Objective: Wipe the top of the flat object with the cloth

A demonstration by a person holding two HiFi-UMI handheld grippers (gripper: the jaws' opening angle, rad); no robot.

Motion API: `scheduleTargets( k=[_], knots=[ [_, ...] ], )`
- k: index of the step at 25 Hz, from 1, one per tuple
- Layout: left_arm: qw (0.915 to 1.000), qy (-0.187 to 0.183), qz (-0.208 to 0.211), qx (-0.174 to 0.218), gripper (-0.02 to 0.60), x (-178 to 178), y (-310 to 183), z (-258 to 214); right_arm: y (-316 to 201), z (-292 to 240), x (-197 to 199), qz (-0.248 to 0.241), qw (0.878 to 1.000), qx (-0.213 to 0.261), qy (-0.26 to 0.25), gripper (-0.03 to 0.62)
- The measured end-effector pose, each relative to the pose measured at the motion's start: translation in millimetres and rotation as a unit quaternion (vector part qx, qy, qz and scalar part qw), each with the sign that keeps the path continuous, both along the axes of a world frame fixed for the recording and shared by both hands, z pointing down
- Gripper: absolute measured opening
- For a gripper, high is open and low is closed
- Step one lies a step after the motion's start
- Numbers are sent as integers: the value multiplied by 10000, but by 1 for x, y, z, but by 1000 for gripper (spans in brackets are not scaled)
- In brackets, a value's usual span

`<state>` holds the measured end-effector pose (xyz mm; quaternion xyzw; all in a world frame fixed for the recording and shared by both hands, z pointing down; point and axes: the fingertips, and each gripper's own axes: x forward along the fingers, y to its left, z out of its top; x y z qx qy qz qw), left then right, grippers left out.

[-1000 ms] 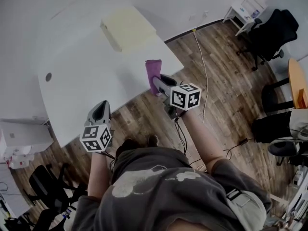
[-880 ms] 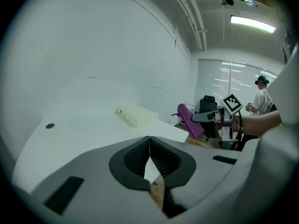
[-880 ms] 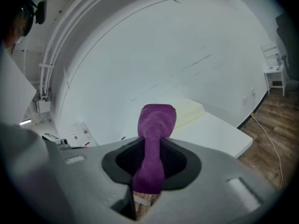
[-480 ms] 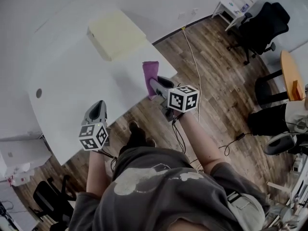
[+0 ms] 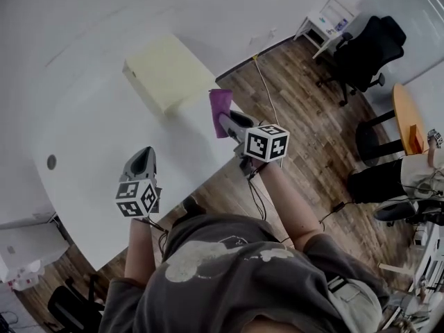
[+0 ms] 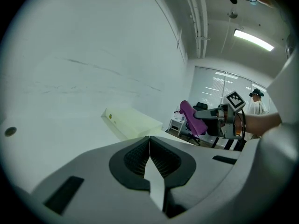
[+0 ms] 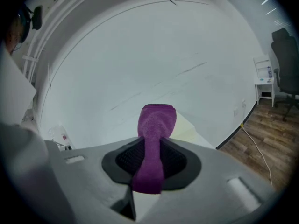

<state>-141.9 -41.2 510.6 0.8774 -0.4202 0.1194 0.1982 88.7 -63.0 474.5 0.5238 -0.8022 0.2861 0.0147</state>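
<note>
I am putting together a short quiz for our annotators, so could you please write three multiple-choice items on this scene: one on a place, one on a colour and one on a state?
1. Where is the box?
A. on a shelf
B. on the table
C. in a drawer

2. What colour is the cloth?
A. purple
B. green
C. orange

3. How is the left claw?
A. shut on the cloth
B. wide open
C. shut and empty

Answers:
1 B, the pale yellow box lies flat on the white tabletop.
2 A, the cloth shows purple in every view.
3 C, its jaws meet with nothing between them; it is the right claw that grips the cloth.
</note>
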Motion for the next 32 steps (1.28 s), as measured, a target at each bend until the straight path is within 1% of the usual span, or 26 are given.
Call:
scheduleTargets(
  k=[4,7,9,11,13,17,22,27,30,32],
  knots=[
    [10000,-4,-1,-14,-2,-11,-18,4,-20,2,-9,-45,9999,-133,82,97],
    [9999,-69,105,55,-2,-11,-26,2,-32,4,-12,-52,9997,-185,116,97],
    [9999,-56,111,80,-2,-9,-22,-2,-32,0,-12,-81,9997,-175,143,97],
    [9999,-48,48,77,-2,-10,-13,-5,-28,-4,-13,-145,9997,-136,149,97],
    [10000,-61,-32,45,-2,-14,-14,-1,-33,-4,-16,-209,9996,-106,147,97],
    [9996,-56,-266,-112,-2,-21,-49,13,-84,12,-19,-405,9988,-220,140,97],
    [9984,-151,-532,-136,-2,-6,-66,10,-126,11,-13,-709,9973,-170,-5,97],
    [9955,-211,-905,-204,-2,12,-89,9,-160,11,-15,-1236,9921,-162,-125,97],
    [9933,-240,-1100,-271,-2,23,-104,11,-178,12,-8,-1399,9898,-193,-212,97],
    [9926,-275,-1141,-314,-2,31,-113,13,-190,12,-3,-1497,9883,-188,-228,97]
  ],
)
